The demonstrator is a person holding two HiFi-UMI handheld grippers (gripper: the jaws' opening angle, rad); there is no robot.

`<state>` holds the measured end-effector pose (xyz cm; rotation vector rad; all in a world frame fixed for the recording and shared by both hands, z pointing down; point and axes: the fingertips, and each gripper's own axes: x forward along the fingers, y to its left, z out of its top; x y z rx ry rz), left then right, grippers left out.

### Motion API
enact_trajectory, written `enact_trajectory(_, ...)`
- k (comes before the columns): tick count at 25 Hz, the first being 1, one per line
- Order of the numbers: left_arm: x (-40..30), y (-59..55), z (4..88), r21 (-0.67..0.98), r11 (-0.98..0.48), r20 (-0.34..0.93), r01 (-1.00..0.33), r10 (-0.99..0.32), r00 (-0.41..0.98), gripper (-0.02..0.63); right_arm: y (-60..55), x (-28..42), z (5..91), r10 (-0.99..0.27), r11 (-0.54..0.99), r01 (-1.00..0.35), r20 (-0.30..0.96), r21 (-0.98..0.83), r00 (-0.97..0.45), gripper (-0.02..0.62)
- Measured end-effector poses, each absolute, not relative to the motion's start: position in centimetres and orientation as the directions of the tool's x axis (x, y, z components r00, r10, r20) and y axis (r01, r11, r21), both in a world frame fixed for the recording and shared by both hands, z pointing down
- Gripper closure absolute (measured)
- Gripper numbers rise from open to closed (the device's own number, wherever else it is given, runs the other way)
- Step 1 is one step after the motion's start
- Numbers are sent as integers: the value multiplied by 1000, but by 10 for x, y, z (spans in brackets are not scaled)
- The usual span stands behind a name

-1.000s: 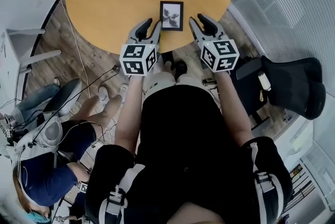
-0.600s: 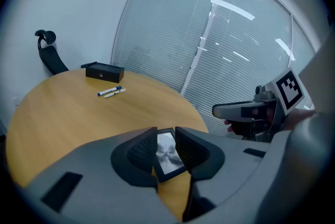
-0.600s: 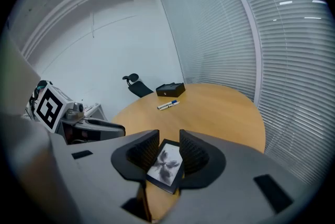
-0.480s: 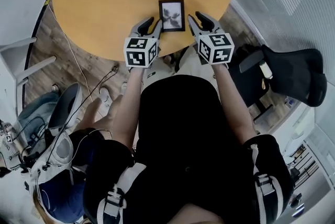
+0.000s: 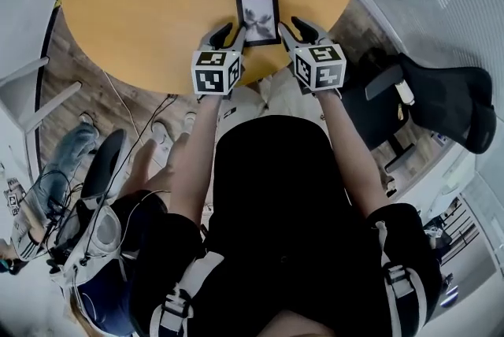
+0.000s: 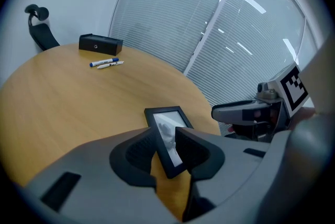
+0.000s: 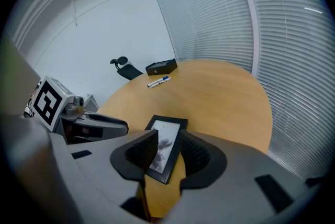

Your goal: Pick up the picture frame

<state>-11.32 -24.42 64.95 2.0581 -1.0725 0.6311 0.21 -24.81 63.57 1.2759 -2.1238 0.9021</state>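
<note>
Left gripper [image 5: 224, 33] jaws apart, right gripper [image 5: 289, 27] jaws opening, both empty beside the black rectangular picture frame [image 5: 258, 18]; I'd straddle its edges squarely.

Black top [image 5: 272, 194], grey left tool [image 5: 228, 31], grey right tool [image 5: 294, 27] — black-and-white marker cubes [image 5: 216, 72]

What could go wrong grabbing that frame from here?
The picture frame lies flat on the table, so jaws may skid off its thin edge. It sits near the rim; a nudge from the left gripper or the right gripper (jaws opening, nothing between them) could push it askew or off.
</note>
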Motion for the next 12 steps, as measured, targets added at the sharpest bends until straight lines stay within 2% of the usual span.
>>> enact_trajectory(12, -95, -245, 695, 411, -355, 726, -840, -429, 537, 494, -245, 6, 695, -484, 329, -902, 770, -279, -415, 439)
